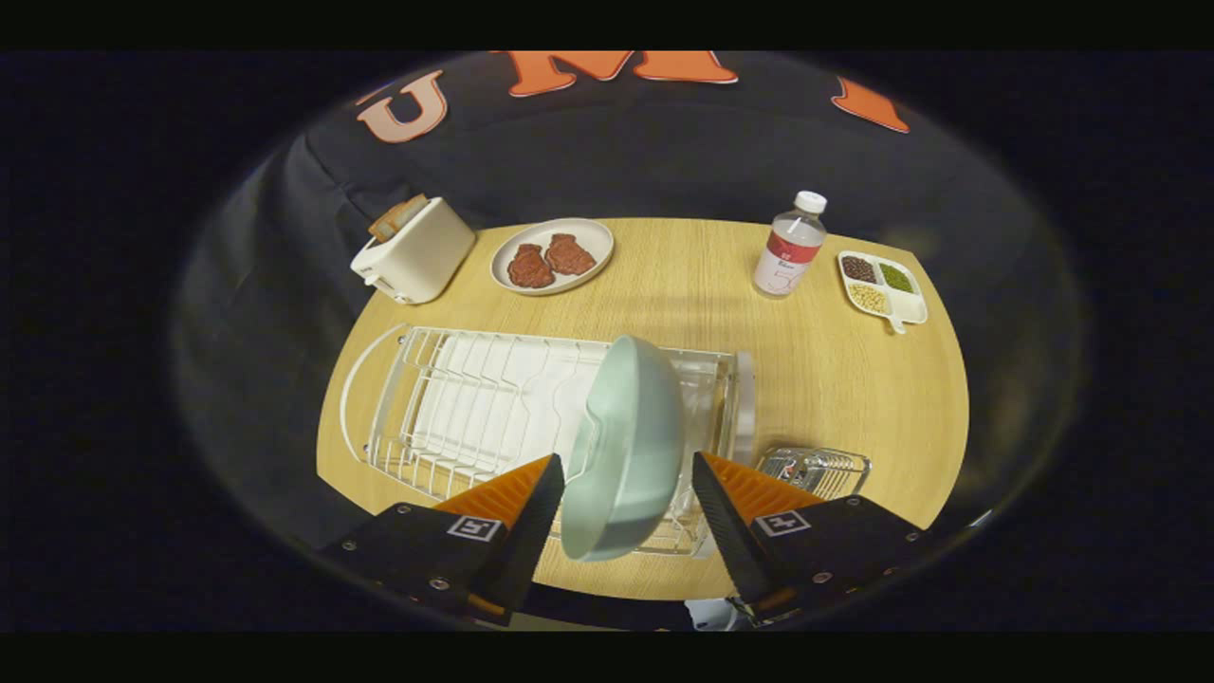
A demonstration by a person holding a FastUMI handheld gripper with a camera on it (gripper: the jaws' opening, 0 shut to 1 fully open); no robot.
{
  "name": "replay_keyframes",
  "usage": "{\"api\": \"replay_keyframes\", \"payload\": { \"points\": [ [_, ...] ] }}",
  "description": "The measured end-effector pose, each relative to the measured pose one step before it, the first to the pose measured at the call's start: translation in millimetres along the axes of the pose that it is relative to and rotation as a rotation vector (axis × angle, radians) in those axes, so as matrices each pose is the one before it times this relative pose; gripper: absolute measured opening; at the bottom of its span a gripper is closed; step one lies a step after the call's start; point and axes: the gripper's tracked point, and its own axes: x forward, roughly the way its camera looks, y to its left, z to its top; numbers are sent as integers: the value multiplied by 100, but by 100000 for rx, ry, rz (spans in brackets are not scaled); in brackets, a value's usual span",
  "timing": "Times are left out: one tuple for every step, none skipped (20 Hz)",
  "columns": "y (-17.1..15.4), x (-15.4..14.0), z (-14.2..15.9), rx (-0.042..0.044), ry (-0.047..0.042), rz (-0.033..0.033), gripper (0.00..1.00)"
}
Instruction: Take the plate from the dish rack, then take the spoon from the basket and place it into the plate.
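Pale-green plate [626, 446] stands on edge in the dish rack [455, 398], between the spread fingers [531, 503].

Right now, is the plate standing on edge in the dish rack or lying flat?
On edge: the plate stands upright in the dish rack, between the open hand-held gripper fingers, which do not visibly press it.

Tabletop [835, 379]: light wood grain, rounded edge, evenly lit from above with soft shadows. Wall [607, 161]: black cloth, draped and creased, hanging behind and around the tabletop's far side. Surroundings beyond the tabletop: dark, no detail to be made out.
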Motion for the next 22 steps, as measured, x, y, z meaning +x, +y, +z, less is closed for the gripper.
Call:
{"api": "replay_keyframes", "payload": {
  "points": [
    [592,634,-456,-1255,2355,-232,79],
    [122,800,-207,-1538,2290,-1556,77],
    [89,415,-330,-1433,1390,-2240,74],
    [65,615,-362,-1521,1180,-2029,72],
    [209,420,-777,-728,2111,-1726,68],
    [409,376,-650,-666,1488,-909,65],
    [136,176,-391,109,722,-1604,62],
    [-197,-151,-115,-219,-249,-1839,59],
    [-88,-263,-61,566,-25,-1131,56],
    [6,-523,60,1394,-548,-692,53],
    [-236,-450,337,1567,-1341,-697,50],
    [-604,-501,246,1445,-1533,-1656,47],
    [-794,-493,379,1716,-1883,-2115,45],
    [-827,-401,266,1861,-1355,-2473,42],
    [-784,-489,424,1743,-1880,-898,40],
    [-634,-458,151,1707,-2067,-977,37],
    [-312,-886,-256,1062,529,1732,37],
    [73,-417,-491,1611,-189,1958,37],
    [-177,-891,-53,795,-1533,508,37],
    [-566,-609,-264,956,-1632,-66,37],
    [-234,-751,-214,1780,-1216,950,37],
    [-200,-871,-453,2621,-951,2005,37]
  ]
}}
